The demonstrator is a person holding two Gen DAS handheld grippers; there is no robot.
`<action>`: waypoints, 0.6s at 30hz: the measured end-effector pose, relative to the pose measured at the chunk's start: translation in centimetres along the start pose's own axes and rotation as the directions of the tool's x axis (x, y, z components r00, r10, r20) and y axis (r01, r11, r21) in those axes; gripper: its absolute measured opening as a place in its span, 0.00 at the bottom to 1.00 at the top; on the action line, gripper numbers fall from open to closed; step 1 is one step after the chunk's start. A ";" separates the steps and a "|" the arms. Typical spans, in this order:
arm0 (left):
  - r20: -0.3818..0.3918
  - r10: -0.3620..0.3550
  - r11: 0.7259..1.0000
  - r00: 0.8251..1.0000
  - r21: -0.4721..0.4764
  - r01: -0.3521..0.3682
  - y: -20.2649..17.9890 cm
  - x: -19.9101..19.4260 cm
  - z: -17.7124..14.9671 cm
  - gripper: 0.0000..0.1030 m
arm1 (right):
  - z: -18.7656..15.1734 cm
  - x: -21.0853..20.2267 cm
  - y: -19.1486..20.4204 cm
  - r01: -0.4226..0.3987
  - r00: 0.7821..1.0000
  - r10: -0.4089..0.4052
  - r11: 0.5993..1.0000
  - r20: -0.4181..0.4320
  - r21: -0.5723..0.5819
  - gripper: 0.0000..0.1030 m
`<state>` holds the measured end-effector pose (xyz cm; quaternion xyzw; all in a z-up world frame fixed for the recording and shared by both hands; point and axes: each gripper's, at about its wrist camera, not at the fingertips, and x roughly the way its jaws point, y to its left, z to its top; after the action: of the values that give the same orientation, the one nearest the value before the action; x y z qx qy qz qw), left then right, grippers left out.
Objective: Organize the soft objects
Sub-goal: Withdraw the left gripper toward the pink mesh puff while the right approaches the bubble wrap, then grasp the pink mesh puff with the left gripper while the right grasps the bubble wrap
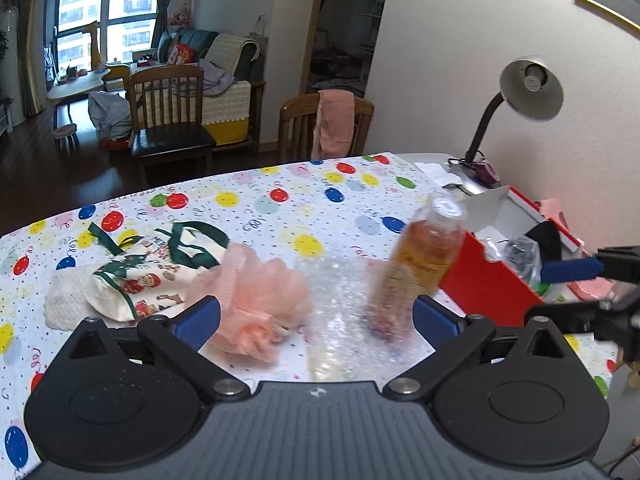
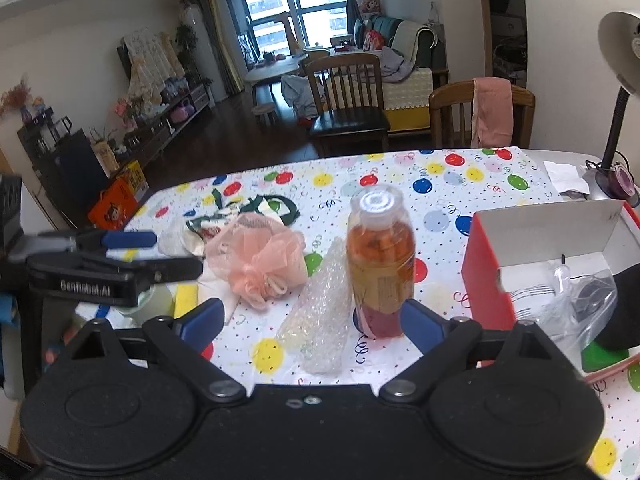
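Left wrist: left gripper spread wide, empty. Peach mesh bath pouf lower centre on balloon-print tablecloth, just beside clear bubble-wrap roll. Probably featherlight, squashy; best pinched at gathered knot.

Right wrist: right gripper wide open, empty. Orange-filled clear plastic bottle centre, upright; likely rigid, slick, not soft.
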<state>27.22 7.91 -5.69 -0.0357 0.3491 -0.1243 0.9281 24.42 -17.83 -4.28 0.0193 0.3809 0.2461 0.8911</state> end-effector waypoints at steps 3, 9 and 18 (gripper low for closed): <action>-0.016 0.002 1.000 1.000 -0.016 -0.002 1.3 1.3 0.1 1.00 | -0.7 1.4 0.8 0.007 1.000 -0.007 1.000 -0.011 -0.013 0.92; -0.054 -0.005 0.999 0.999 -0.050 0.002 3.5 4.4 0.7 1.00 | -1.9 5.1 1.4 0.029 0.998 -0.029 1.000 -0.051 -0.004 0.92; -0.128 0.048 0.998 0.991 -0.042 -0.054 4.5 9.4 1.0 1.00 | -3.4 11.3 1.9 0.087 0.990 -0.085 0.996 -0.111 0.013 0.92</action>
<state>35.60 9.88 -11.62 -0.0397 0.4109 -0.0947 0.9059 27.98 -11.52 -13.83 -0.0029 0.4321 0.2048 0.8783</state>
